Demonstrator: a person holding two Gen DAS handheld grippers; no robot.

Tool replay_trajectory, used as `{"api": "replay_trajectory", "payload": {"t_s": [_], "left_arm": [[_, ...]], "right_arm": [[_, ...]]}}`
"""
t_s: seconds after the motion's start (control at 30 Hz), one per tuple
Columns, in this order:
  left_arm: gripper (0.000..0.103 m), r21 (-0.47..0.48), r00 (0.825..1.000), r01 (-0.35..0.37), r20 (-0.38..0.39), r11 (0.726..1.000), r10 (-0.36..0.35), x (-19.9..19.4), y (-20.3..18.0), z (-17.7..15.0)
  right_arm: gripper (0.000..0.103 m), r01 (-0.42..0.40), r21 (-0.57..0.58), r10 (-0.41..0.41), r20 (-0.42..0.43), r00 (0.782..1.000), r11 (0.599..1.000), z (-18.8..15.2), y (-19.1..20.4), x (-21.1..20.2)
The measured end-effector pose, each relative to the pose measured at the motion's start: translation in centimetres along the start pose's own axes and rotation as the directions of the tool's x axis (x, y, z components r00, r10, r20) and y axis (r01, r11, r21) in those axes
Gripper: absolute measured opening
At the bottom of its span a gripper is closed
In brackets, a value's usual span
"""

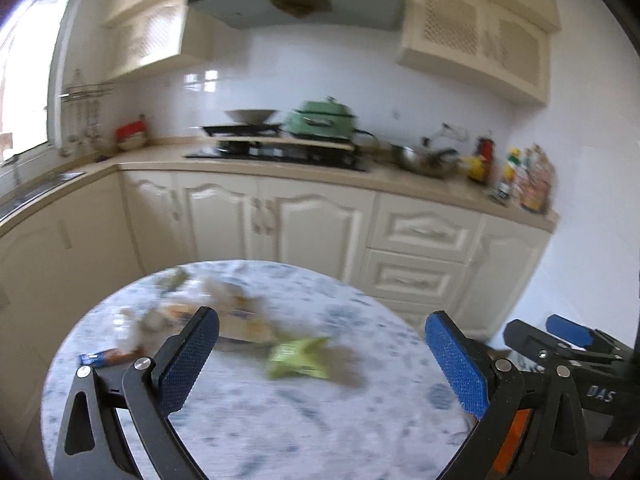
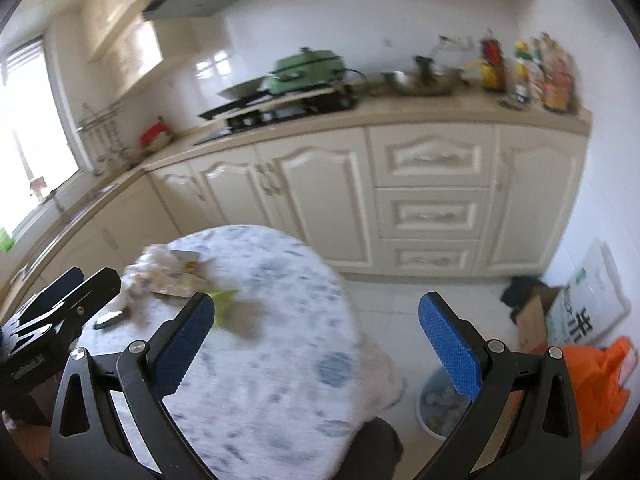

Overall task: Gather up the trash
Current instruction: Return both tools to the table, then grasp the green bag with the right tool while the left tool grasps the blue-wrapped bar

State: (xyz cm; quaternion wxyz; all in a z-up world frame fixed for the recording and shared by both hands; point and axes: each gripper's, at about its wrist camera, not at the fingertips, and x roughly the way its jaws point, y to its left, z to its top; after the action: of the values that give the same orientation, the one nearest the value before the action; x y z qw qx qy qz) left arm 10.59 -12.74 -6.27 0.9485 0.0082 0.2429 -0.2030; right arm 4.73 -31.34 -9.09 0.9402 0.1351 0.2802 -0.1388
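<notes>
Lying just beyond the left gripper [image 1: 320,344], whose jaws gape wide and empty, the green wrapper [image 1: 300,358] on the round bench [image 1: 280,432] sits left of the right gripper [image 2: 316,328], also wide and empty, so the left is nearer.

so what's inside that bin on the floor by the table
The bin looks partly filled with pale, blurry scraps. The right gripper, open, has a finger covering part of its mouth, so the rest is hidden.
</notes>
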Motion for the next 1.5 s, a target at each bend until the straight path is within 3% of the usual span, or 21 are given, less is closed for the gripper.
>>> {"api": "replay_trajectory", "payload": {"t_s": [0.37,0.67,1.07,1.3,1.5], "left_arm": [[0.102,-0.079,0.981,-0.167,0.090,0.983,0.174,-9.1,4.5,-4.8],[0.102,-0.106,0.958,-0.264,0.086,0.959,0.274,-11.5,6.1,-6.4],[0.102,-0.127,0.949,-0.316,-0.013,0.940,0.316,-8.3,9.9,-6.0],[0.102,-0.128,0.950,-0.308,-0.099,0.943,0.297,-3.5,12.9,-5.0],[0.102,-0.122,0.954,-0.284,-0.133,0.951,0.268,-0.6,12.2,-4.8]], "right_arm": [[0.103,-0.087,-0.207,0.108,0.091,0.990,0.974,0.3,11.3,-0.9],[0.103,-0.148,-0.267,0.177,0.088,0.980,0.952,-0.7,16.1,0.2],[0.103,-0.200,-0.339,0.205,-0.019,0.978,0.919,-2.6,20.9,4.2],[0.103,-0.176,-0.313,0.149,-0.106,0.983,0.933,-3.6,19.8,8.6],[0.103,-0.121,-0.270,0.074,-0.179,0.981,0.955,-4.4,17.3,12.6]]}}
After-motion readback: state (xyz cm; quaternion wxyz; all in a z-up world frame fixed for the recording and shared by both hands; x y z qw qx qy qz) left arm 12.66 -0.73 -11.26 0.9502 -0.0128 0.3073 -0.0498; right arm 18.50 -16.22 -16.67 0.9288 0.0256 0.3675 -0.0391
